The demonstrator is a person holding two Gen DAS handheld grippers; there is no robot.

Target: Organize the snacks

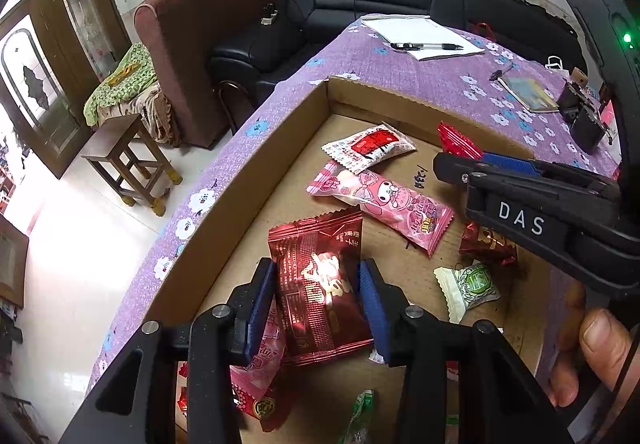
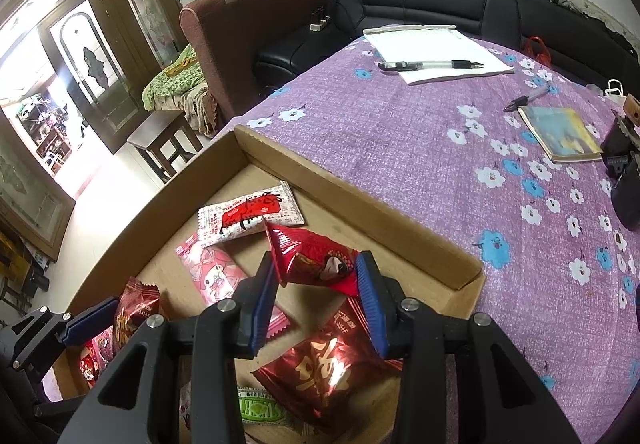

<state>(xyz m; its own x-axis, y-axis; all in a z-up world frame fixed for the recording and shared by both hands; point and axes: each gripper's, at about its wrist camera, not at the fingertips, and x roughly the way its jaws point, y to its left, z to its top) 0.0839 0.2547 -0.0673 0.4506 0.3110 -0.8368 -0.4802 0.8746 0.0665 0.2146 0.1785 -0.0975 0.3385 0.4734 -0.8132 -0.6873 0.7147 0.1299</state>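
Note:
An open cardboard box [image 1: 280, 132] [image 2: 360, 212] lies on the purple flowered tablecloth with loose snacks in it. My left gripper [image 1: 318, 304] [image 2: 94, 318] is shut on a dark red foil packet [image 1: 320, 284] [image 2: 136, 310], held just over the box floor. My right gripper [image 2: 318, 300] [image 1: 452, 160] is shut on a bright red packet [image 2: 316, 264] [image 1: 458, 142], lifted above the box near its far wall. On the box floor lie a white and red packet [image 1: 368, 146] [image 2: 252, 214], a pink cartoon packet [image 1: 384, 204] [image 2: 216, 276], a green and white packet [image 1: 470, 284] [image 2: 260, 410] and another dark red packet [image 2: 324, 368] [image 1: 486, 244].
Beyond the box, a notepad [image 2: 436, 48] with a pen [image 2: 430, 65] lies on the cloth, with a booklet [image 2: 560, 132] and a black device [image 2: 624, 172] to the right. A thumb [image 1: 592, 344] shows at the right edge. A sofa and a wooden stool [image 1: 128, 160] stand past the table's edge.

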